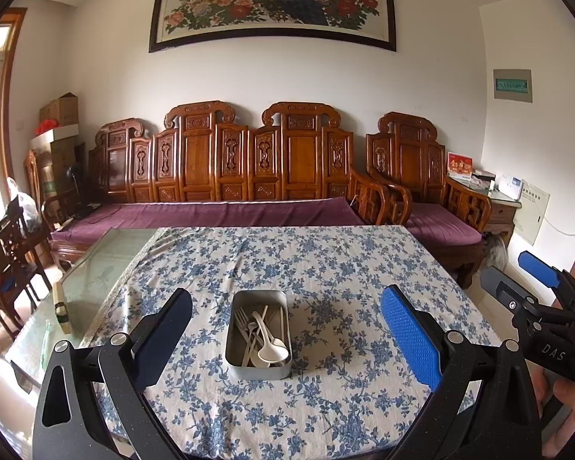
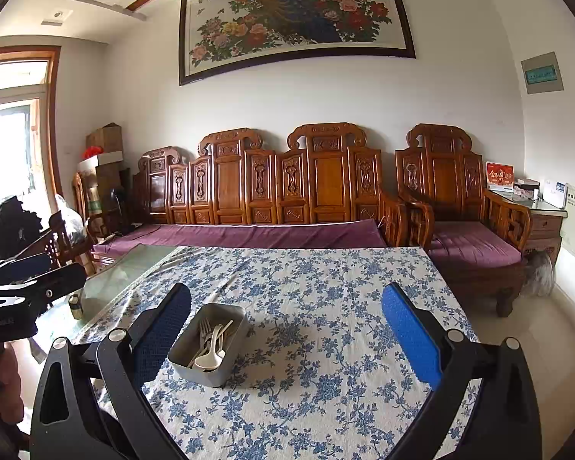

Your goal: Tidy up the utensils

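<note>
Both grippers hang over the near edge of the table, wide open, with nothing held. Left gripper has its two fingers spread far apart — the metal tray sits between them, a bit farther out, not touched. Right gripper is spread just as wide; in its view the tray lies just beside its left finger, and bare cloth fills the rest of the gap.

From left to right: a strip of bare glass tabletop with one small bottle near its edge, then the blue flower tablecloth across the rest of the table. The cloth is open on all sides of the tray, with lots of room to the right and at the far end.

One tray. Inside it lie two forks, one big white spoon and some more thin pale utensils — too tangled to count.

Behind the table stands one long wooden sofa and one wooden armchair, both with purple cushions.
</note>
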The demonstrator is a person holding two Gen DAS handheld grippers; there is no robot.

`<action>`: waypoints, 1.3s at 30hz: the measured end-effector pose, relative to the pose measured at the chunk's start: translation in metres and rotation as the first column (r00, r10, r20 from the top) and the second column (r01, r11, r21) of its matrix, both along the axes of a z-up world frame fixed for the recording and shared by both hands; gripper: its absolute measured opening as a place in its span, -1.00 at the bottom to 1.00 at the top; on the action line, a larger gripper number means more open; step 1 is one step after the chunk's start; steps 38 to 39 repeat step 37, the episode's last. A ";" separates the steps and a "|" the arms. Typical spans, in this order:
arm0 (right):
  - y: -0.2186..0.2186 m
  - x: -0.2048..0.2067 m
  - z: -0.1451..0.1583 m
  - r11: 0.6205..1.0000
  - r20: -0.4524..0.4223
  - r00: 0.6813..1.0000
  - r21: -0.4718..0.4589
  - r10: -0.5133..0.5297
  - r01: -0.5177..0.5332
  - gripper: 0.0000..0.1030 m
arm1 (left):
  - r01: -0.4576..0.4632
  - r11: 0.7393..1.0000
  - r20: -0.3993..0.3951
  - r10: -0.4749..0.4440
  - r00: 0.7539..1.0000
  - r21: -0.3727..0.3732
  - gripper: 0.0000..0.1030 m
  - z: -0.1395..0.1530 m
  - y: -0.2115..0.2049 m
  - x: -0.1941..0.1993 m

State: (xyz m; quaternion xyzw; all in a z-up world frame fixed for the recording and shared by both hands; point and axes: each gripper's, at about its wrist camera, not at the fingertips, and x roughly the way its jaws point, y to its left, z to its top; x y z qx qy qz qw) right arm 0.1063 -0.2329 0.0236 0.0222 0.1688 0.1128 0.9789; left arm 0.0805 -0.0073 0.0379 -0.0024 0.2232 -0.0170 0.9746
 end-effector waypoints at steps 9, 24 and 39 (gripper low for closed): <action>0.001 0.000 -0.001 1.000 -0.003 1.000 -0.001 0.002 -0.002 0.95 | 0.002 1.000 -0.004 -0.002 1.000 -0.001 0.85 -0.001 0.000 0.000; 0.002 0.000 -0.002 1.000 -0.003 1.000 -0.002 0.003 -0.003 0.95 | 0.005 1.000 -0.003 -0.005 1.000 -0.001 0.85 -0.001 0.002 -0.001; 0.002 0.000 -0.002 1.000 -0.003 1.000 -0.002 0.004 -0.004 0.95 | 0.010 1.000 -0.005 -0.010 1.000 -0.006 0.85 0.000 0.002 -0.001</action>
